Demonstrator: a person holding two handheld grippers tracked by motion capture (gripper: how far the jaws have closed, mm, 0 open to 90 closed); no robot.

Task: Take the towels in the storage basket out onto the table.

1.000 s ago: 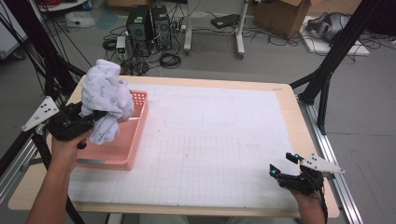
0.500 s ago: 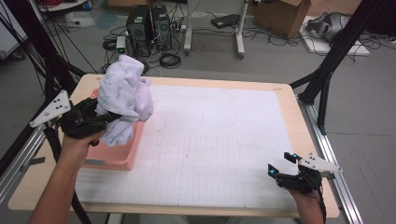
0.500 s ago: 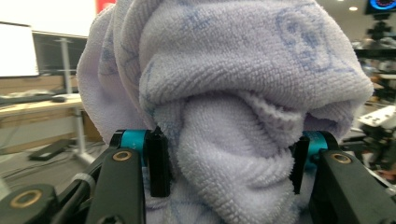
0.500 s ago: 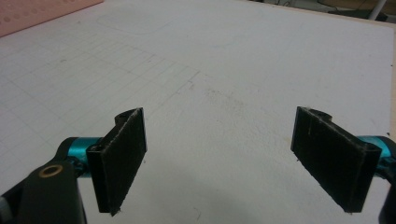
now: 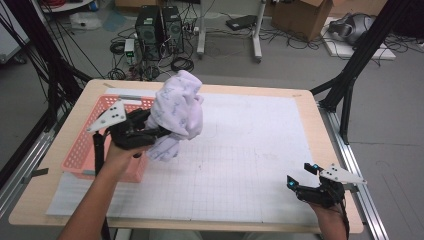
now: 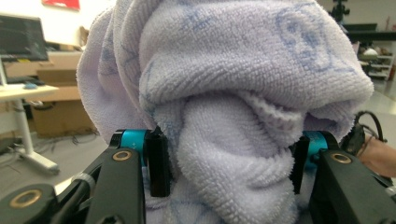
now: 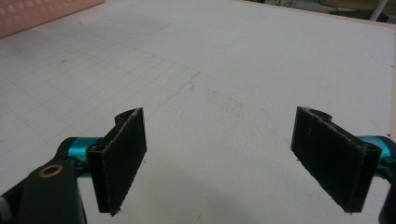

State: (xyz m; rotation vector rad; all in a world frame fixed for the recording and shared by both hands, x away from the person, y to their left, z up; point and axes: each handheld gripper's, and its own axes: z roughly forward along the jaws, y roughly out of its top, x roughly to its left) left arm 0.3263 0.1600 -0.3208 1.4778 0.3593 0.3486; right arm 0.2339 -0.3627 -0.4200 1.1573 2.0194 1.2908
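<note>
Towel (image 5: 176, 114), pale lilac terry with faint blue print, hangs bunched in the left gripper (image 5: 150, 134), lifted clear of the table (image 5: 260, 90). In the high view the bundle rises above and ahead of the gripper, its upper folds standing over the inner edge of the pink basket (image 5: 85, 150) and its lower tail dangling just above the white grid mat (image 5: 240, 150), beside the basket's right wall. In the left gripper view the cloth (image 6: 233, 116) bulges over both black pads (image 6: 159, 163), which press into a thick twisted fold from either side; the jaws stand about half apart, clamped on that fold. The person's left hand wraps the gripper body, the forearm coming in from the bottom left.

The right gripper (image 5: 306, 186) sits well apart from the towel, low at the near right corner of the mat. In the right gripper view its pads (image 7: 122, 158) stand wide apart with nothing between them, bare mat (image 7: 224, 93) ahead and a corner of the basket (image 7: 42, 14) at the far upper left.
</note>
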